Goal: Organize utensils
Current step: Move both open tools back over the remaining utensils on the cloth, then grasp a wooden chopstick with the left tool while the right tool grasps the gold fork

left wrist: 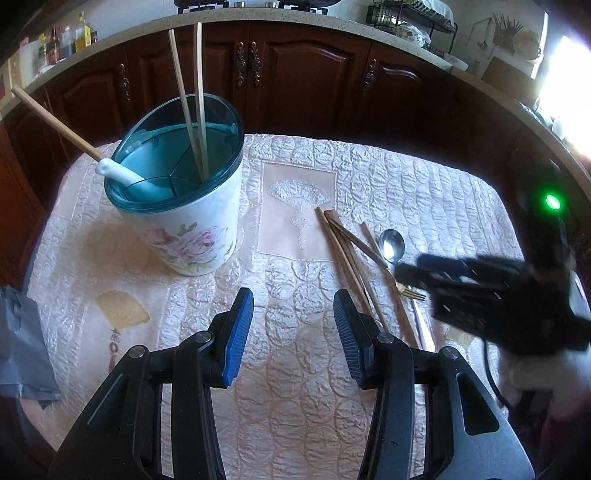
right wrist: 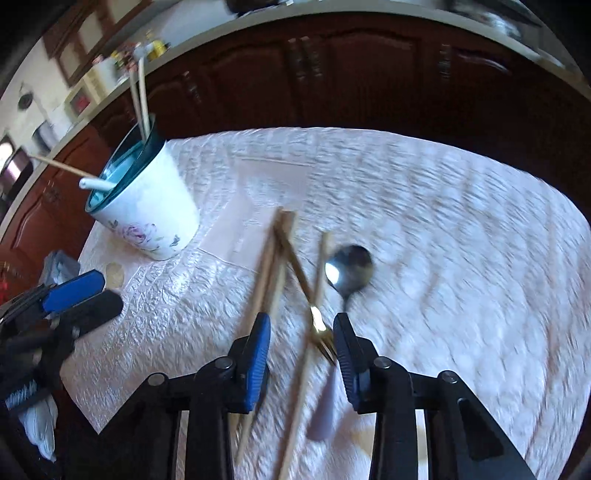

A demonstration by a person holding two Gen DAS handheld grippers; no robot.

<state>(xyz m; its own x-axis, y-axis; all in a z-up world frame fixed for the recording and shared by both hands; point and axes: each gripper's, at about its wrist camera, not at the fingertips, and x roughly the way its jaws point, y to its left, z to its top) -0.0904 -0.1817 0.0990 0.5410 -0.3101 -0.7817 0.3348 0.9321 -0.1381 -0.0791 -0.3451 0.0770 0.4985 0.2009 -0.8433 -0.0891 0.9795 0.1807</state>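
Observation:
A white floral utensil holder [left wrist: 192,225] with a teal rim stands on the quilted tablecloth [left wrist: 295,369]; it also shows in the right wrist view [right wrist: 147,218]. It holds two chopsticks [left wrist: 192,103] and a white-headed wooden-handled utensil [left wrist: 110,171]. Several chopsticks [left wrist: 351,266], a metal spoon [left wrist: 392,243] and a gold fork [left wrist: 412,292] lie to its right. My left gripper [left wrist: 293,325] is open and empty above the cloth. My right gripper [right wrist: 301,347] is open, low over the fork [right wrist: 321,336], the chopsticks [right wrist: 273,266] and near the spoon [right wrist: 347,267].
Dark wooden cabinets [left wrist: 295,74] under a countertop stand behind the table. A grey cloth [left wrist: 22,350] lies at the table's left edge. Bottles [left wrist: 70,37] and a dish rack [left wrist: 413,22] stand on the counter.

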